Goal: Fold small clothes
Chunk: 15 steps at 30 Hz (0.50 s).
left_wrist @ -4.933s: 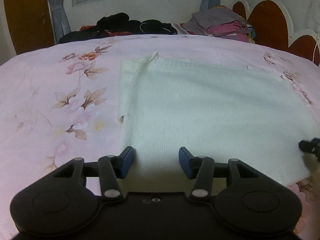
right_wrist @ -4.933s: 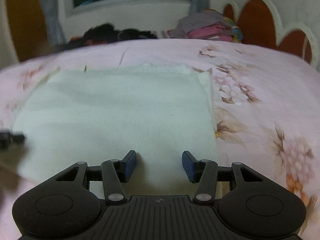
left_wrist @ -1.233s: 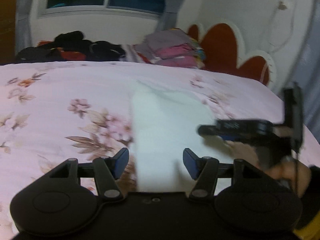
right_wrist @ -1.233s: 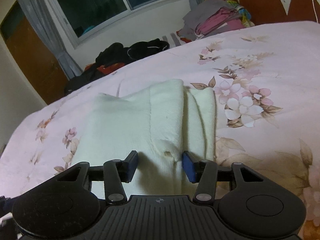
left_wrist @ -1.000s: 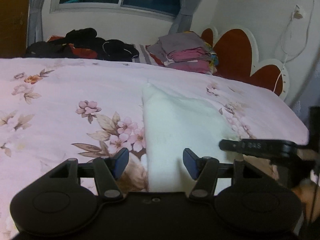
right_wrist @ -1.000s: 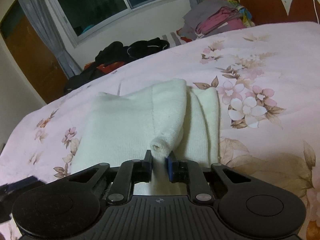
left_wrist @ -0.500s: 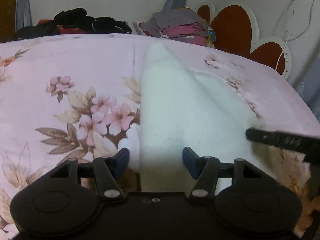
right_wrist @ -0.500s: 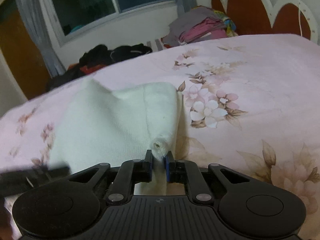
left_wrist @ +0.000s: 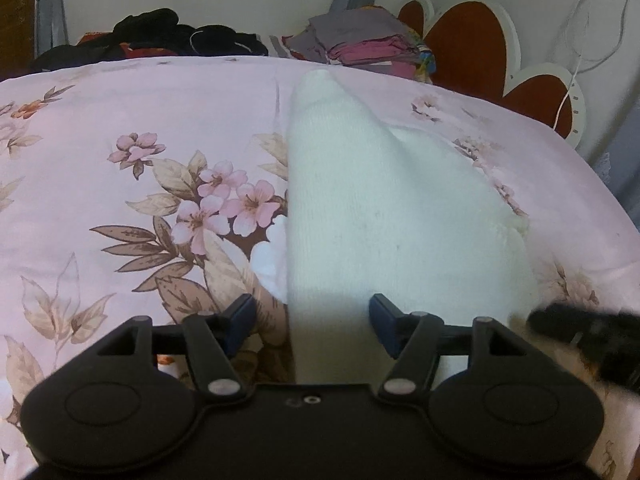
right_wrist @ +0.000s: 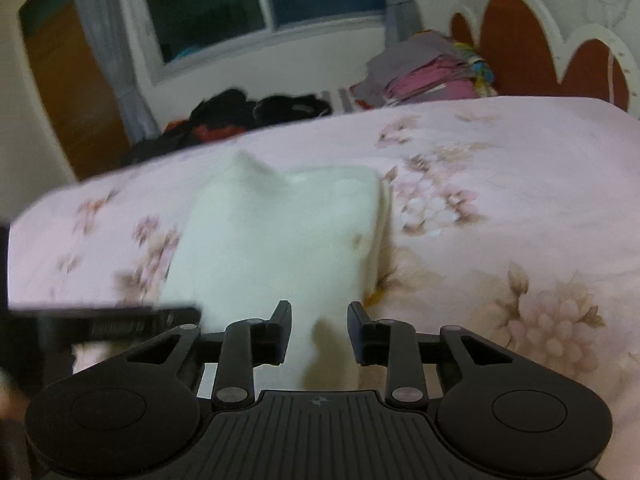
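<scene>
A white knit garment lies folded lengthwise on the pink floral bedsheet. My left gripper hovers low over its near left edge. It is open and its jaws are parting a little more, with cloth below the gap but untouched by the pads. In the right wrist view the garment is blurred. My right gripper is over its near end with the jaws opening, and the cloth edge lies loose between them without being pinched. The right gripper shows as a dark blur at the garment's right corner. The left gripper shows as a black bar.
A stack of folded grey and pink clothes sits at the bed's far side beside the red headboard. A heap of dark clothes lies under the window. Bare sheet spreads on both sides of the garment.
The right gripper, shut on a rolled fold of the garment, carried it sideways and has let go, its jaws now apart. The left gripper has sunk closer to the cloth.
</scene>
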{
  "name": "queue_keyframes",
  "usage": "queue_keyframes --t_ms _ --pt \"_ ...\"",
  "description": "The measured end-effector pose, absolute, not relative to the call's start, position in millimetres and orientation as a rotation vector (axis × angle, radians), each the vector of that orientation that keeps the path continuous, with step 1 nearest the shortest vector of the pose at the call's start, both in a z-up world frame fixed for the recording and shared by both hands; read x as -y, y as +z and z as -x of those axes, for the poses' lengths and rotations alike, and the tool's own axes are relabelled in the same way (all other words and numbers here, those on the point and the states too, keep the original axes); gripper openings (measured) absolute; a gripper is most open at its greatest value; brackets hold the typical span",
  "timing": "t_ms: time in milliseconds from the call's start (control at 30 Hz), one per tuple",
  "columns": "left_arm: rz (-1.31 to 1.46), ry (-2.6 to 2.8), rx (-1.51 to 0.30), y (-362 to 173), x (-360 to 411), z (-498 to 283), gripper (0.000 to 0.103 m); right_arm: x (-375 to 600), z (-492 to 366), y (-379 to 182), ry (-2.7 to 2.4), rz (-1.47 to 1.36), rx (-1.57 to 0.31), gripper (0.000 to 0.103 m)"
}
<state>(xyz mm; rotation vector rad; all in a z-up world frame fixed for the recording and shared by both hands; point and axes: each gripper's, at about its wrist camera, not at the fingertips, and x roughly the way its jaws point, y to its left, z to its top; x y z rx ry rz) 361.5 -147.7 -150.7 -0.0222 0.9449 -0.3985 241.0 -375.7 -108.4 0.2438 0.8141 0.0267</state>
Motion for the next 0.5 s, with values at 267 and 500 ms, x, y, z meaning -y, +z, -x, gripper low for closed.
queue_keyframes --t_ms 267,500 --pt "0.005 -0.387 -0.967 -140.1 150.6 -364.5 0.062 388.1 -243.1 -131.0 -0.053 -0.218 -0.894 0.031" --pt "0.057 -0.41 -0.937 -119.1 152.3 -379.8 0.066 410.8 -267.0 -98.3 -0.048 -0.302 -0.78 0.031"
